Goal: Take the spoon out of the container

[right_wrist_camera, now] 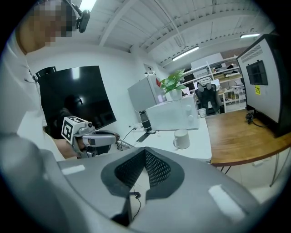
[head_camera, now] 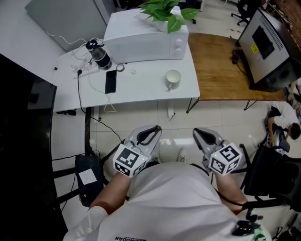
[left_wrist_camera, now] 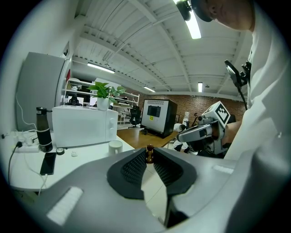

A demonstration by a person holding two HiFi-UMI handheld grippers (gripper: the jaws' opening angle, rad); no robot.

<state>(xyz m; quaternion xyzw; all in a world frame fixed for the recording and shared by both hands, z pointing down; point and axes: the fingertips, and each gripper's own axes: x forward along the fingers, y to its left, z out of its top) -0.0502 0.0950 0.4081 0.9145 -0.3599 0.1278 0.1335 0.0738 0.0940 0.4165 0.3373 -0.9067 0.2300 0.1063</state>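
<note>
Head view: the white mug (head_camera: 173, 79) stands near the table's (head_camera: 141, 94) front right corner, well apart from both grippers, with no spoon visible in it. Best approached from above, steadily. The left gripper (head_camera: 156, 128) pinches a small brown knobbed piece (left_wrist_camera: 149, 154), maybe the spoon's handle; the right gripper (right_wrist_camera: 145, 152) is pressed together, empty.

1. A white microwave (head_camera: 146, 35) stands on a white table (head_camera: 141, 92).
2. A green potted plant (head_camera: 165, 14) sits on top of the microwave.
3. A dark bottle (head_camera: 99, 55) stands just left of the microwave.
4. A black phone (head_camera: 110, 81) lies in front of the microwave's left corner.
5. A wooden table (head_camera: 216, 66) lies to the microwave's right.
</note>
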